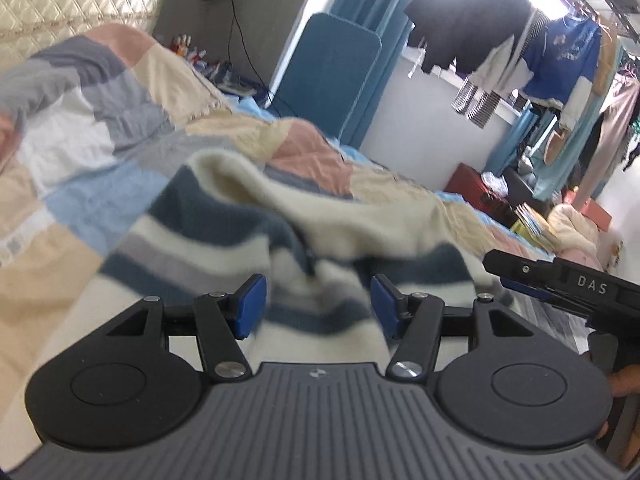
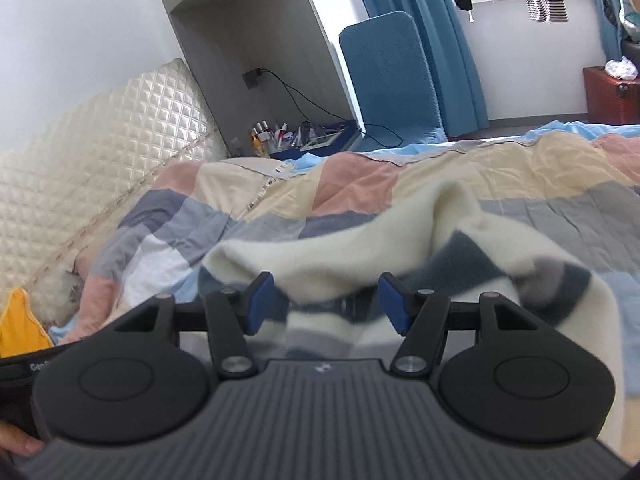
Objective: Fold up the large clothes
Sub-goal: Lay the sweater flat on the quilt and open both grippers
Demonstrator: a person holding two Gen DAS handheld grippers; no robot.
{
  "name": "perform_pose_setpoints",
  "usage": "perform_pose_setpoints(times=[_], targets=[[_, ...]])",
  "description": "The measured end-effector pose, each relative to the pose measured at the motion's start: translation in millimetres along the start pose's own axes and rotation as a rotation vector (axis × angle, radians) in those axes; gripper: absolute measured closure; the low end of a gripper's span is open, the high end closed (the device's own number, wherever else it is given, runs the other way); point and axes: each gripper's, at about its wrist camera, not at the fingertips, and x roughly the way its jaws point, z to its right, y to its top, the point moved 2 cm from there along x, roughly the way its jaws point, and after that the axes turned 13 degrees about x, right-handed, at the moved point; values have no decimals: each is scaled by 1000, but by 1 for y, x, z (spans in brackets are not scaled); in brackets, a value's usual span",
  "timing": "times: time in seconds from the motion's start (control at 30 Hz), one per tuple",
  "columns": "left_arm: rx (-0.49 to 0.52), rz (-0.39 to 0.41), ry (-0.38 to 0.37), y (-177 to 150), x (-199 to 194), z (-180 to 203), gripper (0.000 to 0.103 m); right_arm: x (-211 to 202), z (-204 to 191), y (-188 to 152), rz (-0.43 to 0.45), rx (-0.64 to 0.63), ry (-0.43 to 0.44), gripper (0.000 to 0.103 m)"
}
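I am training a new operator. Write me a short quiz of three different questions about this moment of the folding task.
1. True or false: the left gripper is open.
2. The striped sweater lies on: A) a wooden floor, B) a patchwork quilt, C) a chair.
3. Fill in: the pads of the right gripper are ____ in colour.

Key: 1 true; 2 B; 3 blue.

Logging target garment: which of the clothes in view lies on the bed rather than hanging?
The cream-and-blue striped sweater, crumpled on the patchwork quilt before both open grippers; the other clothes hang by the window.
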Motion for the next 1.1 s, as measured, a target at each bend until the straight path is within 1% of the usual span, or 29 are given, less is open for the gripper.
perform_pose_setpoints(times=[0.07,0.13,0.2,0.23,0.27,0.33,0.4,0.47,0.6,0.67,0.7,0.73,0.77,0.83,0.93,1.0,1.1], targets=[[21,-22,-10,-12,-5,3,40,-2,3,-11,-4,-3,-7,41],[22,-62,-25,-22,-4,3,40,-2,5,-19,-8,0,-21,41],[12,-82,-46,-25,2,1,42,4,6,-24,-13,4,-31,41],[10,-87,-61,-25,4,-1,43,8,5,-25,-16,7,-31,41],[9,-91,-74,-25,7,-2,48,12,4,-27,-16,9,-32,41],[6,-107,-94,-27,17,-4,53,24,2,-29,-9,2,-44,41],[12,-134,-104,-29,28,-4,60,37,2,-32,-8,10,-44,42],[21,-174,-101,-35,41,-7,62,51,2,-35,-20,15,-40,43],[-12,-224,-105,-41,58,-16,63,82,-6,-41,-37,-39,-56,43],[-33,-228,-108,-41,62,-21,63,97,-6,-44,-48,-55,-54,43],[-45,-225,-108,-40,63,-24,63,104,-6,-45,-52,-56,-60,44],[-54,-221,-105,-39,64,-27,63,115,-5,-46,-61,-56,-73,48],[-60,-216,-99,-38,65,-31,63,126,-3,-47,-69,-54,-90,51],[-68,-210,-87,-37,66,-38,63,152,0,-46,-94,-44,-122,51],[-98,-206,-100,-37,65,-49,63,192,6,-43,-161,-7,-195,53],[-114,-195,-91,-37,63,-56,63,211,9,-34,-143,35,-219,52],[-122,-172,-66,-38,61,-63,63,236,1,-23,-85,-10,-229,51]])
